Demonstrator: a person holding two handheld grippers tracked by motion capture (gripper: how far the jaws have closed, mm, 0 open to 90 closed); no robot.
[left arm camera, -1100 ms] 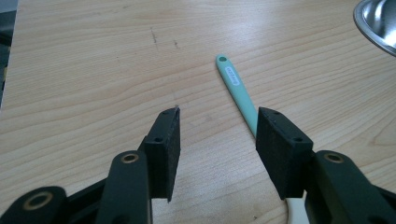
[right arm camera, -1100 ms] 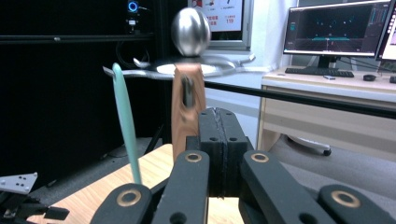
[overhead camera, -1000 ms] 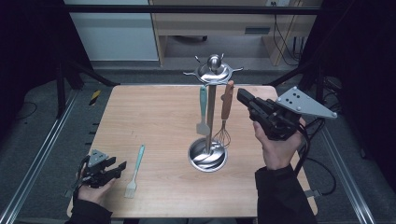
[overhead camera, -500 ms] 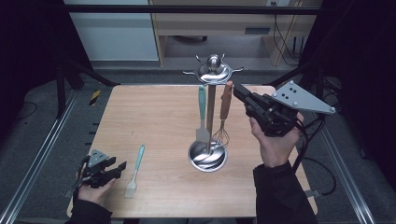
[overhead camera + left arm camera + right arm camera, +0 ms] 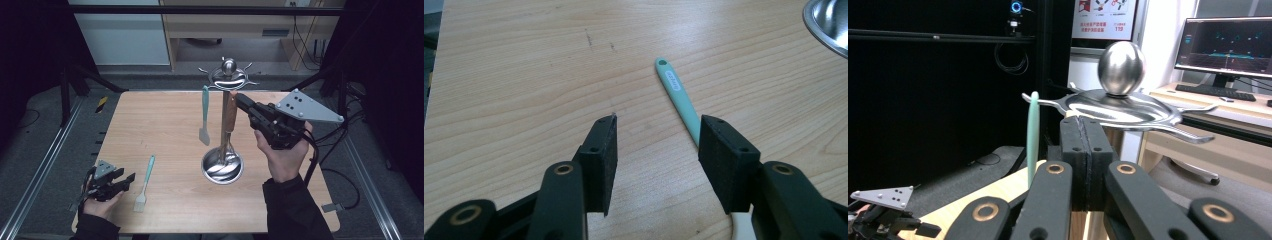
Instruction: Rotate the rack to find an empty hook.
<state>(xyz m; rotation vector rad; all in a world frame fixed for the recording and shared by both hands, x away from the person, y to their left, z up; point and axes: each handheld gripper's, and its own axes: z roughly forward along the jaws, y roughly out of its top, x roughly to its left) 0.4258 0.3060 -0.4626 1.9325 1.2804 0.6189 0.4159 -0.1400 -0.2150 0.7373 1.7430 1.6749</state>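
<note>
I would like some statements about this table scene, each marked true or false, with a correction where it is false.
1. The right gripper has its jaws pressed together. True.
2. A mint green spatula hangs from the metal rack. True.
3. The left gripper is clamped on the green-handled brush. False: its jaws stand open, and the brush lies on the table beside it.
4. The wood-handled whisk lies flat on the table. False: it stands upright at the rack, with its wires down at the round base.
5. The left gripper is lifted up to the rack. False: it sits low at the table's near left corner.
</note>
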